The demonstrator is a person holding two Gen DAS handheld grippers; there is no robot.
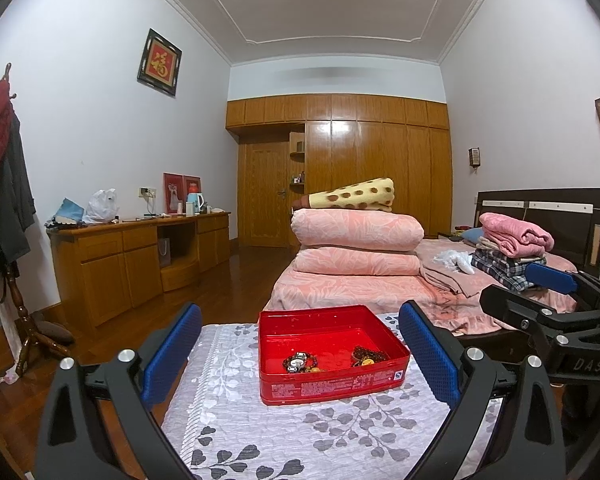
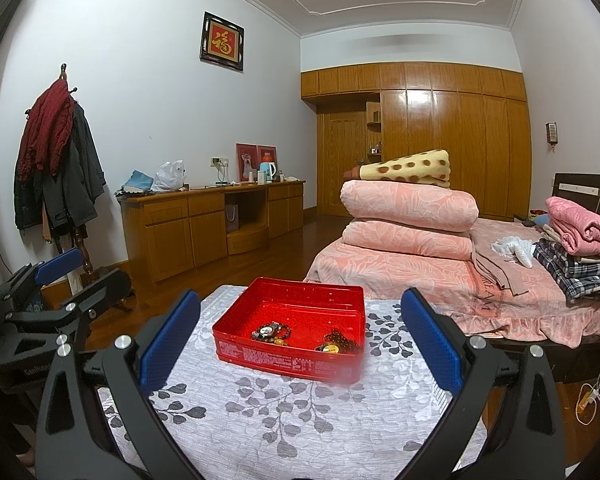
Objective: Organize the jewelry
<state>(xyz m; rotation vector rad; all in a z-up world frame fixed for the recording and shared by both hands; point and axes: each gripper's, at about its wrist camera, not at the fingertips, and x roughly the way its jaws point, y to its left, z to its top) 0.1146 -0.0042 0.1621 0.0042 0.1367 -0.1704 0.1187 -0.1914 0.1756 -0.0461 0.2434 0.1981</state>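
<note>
Two grippers of yours, left gripper [image 1: 300, 356] and right gripper [image 2: 300, 344], gape wide and empty above the tablecloth's [image 1: 260, 432] near edge, while the jewelry [image 1: 300, 362] lies inside the red tin [image 1: 332, 354] toward its far edge.

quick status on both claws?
Left claw: open, holding nothing.
Right claw: open, holding nothing.

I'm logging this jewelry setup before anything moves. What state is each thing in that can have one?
Red rectangular metal tin: open, no lid, upright on the leaf-patterned grey cloth.
Watch with beaded bracelets: lying inside the tin, near its front wall.
Dark bead strand with a yellow piece: inside the tin, front right.
Left gripper: open, empty.
Right gripper: open, empty.
</note>
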